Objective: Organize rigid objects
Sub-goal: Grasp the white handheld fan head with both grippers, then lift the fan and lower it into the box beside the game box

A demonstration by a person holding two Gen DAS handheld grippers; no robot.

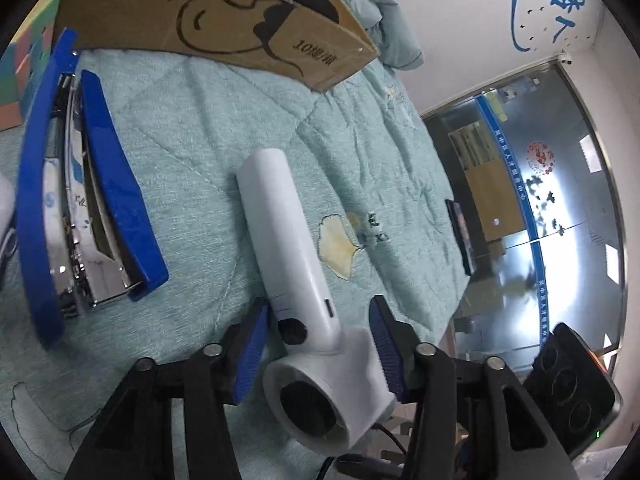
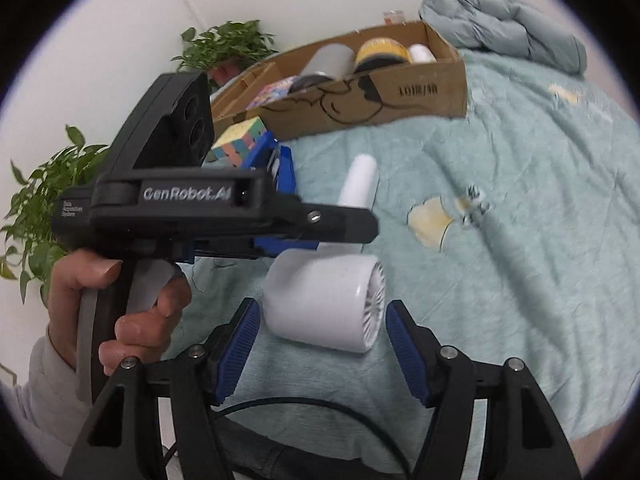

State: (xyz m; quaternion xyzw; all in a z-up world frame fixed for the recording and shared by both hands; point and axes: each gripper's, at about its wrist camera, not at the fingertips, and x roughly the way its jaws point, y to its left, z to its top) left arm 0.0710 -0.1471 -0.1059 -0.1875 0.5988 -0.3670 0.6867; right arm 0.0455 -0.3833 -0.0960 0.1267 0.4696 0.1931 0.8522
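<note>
A white hair dryer [image 1: 296, 280] lies on the pale green quilt [image 1: 224, 128]. My left gripper [image 1: 318, 312] is open, its blue pads on either side of the dryer where handle meets head, not closed on it. In the right wrist view the dryer's barrel [image 2: 324, 300] lies just ahead of my open right gripper [image 2: 322, 316], whose pads flank the barrel. The left gripper's body [image 2: 224, 216] reaches over the dryer there. A blue stapler [image 1: 92, 184] lies left of the dryer. A cardboard box [image 2: 360, 92] stands beyond with several items inside.
A colourful cube [image 2: 240, 140] sits by the stapler near the box. A folded grey duvet [image 2: 504, 24] lies at the far right of the bed. Green plants [image 2: 36, 208] stand at the left wall. The bed's edge [image 1: 456, 240] drops off to the right.
</note>
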